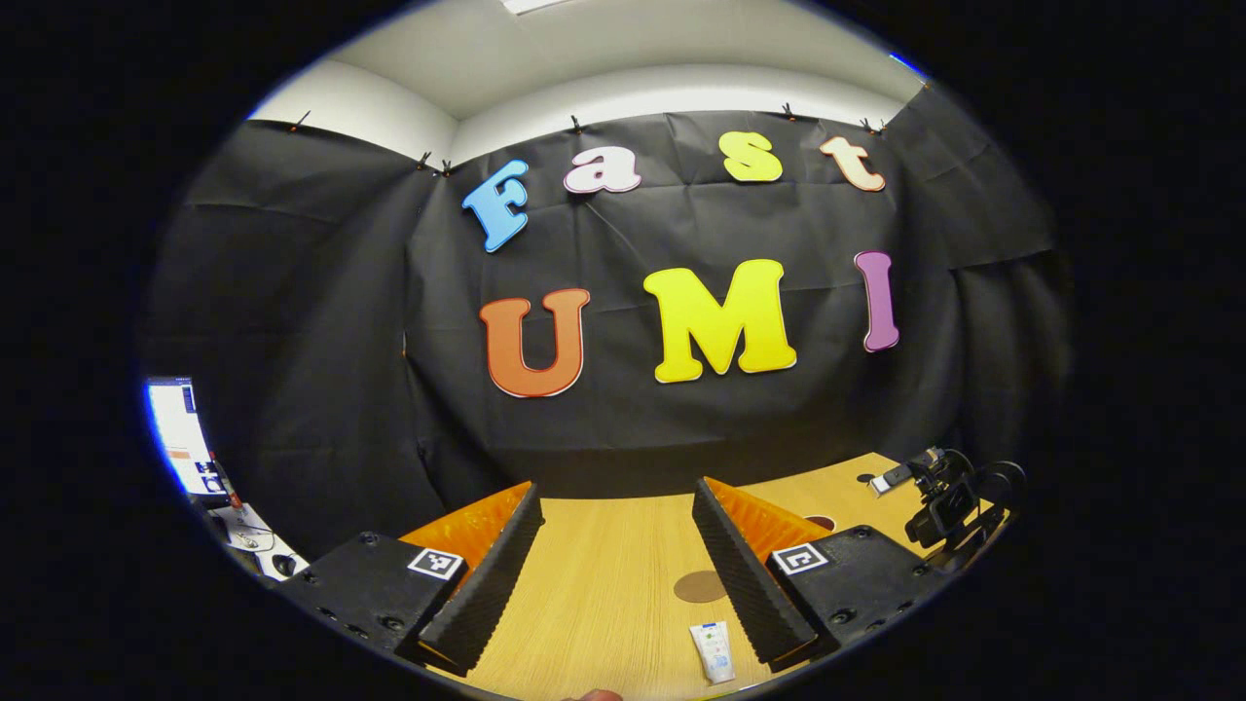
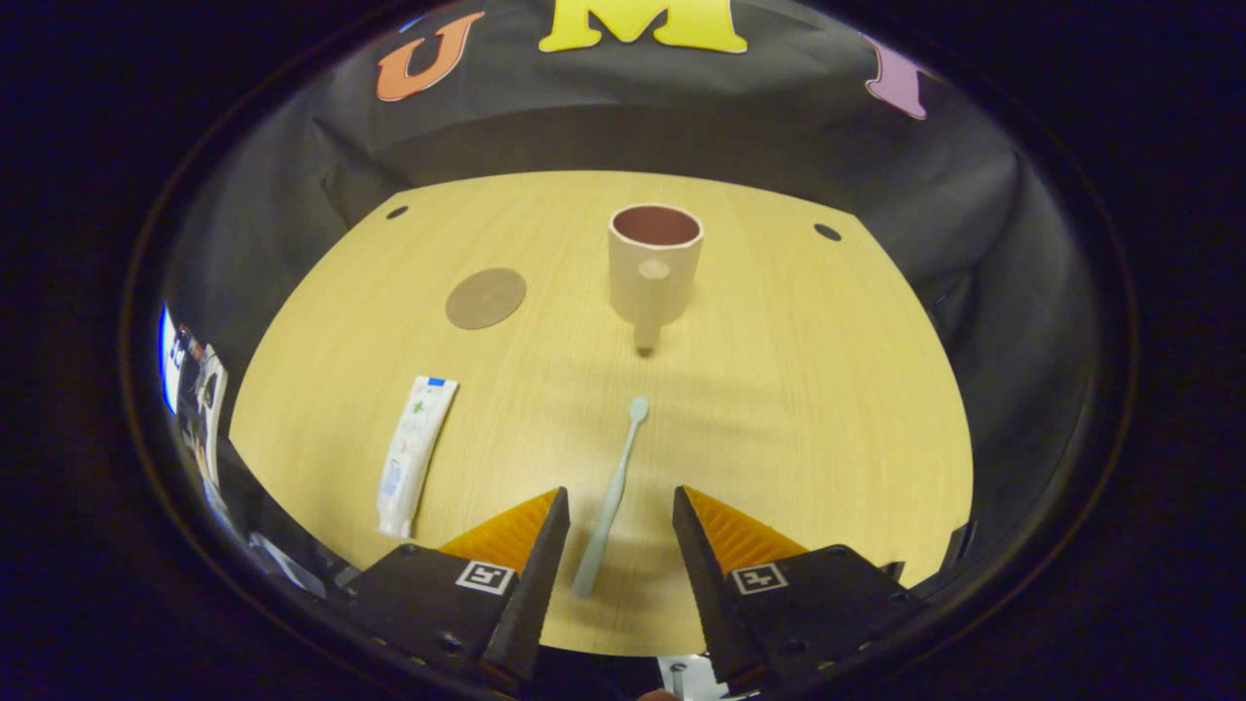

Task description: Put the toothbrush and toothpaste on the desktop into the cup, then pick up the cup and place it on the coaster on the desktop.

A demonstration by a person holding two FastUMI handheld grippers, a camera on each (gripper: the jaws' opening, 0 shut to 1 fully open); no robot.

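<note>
In the left gripper view, the left tongs (image 1: 618, 574) are hanging spread apart with nothing between their fingers, above the wooden surface (image 1: 604, 584). The toothpaste (image 1: 713, 650) is lying flat at the near edge, just beside the right finger, its near end cut off by the edge of the view. The brown coaster (image 1: 703, 586) is sitting a little farther off, partly hidden behind that same finger. At the far right, a dark shape of the other gripper (image 1: 949, 506) is showing over the surface's edge — too small and dark to make out its fingers. A lit screen (image 1: 180, 438) is glowing at the far left, cut off.

In the right gripper view, the right tongs (image 2: 611, 545) are hovering released, astride the handle end of the toothbrush (image 2: 611, 492), which is lying flat with its head pointing toward the far side; whether the fingers are touching the handle I cannot tell. The cup (image 2: 654, 263) is standing upright beyond the brush head, handle facing near, its inside in shadow. The coaster is lying to the cup's left, well apart, and the toothpaste is lying near left — cap end toward the near edge.
</note>
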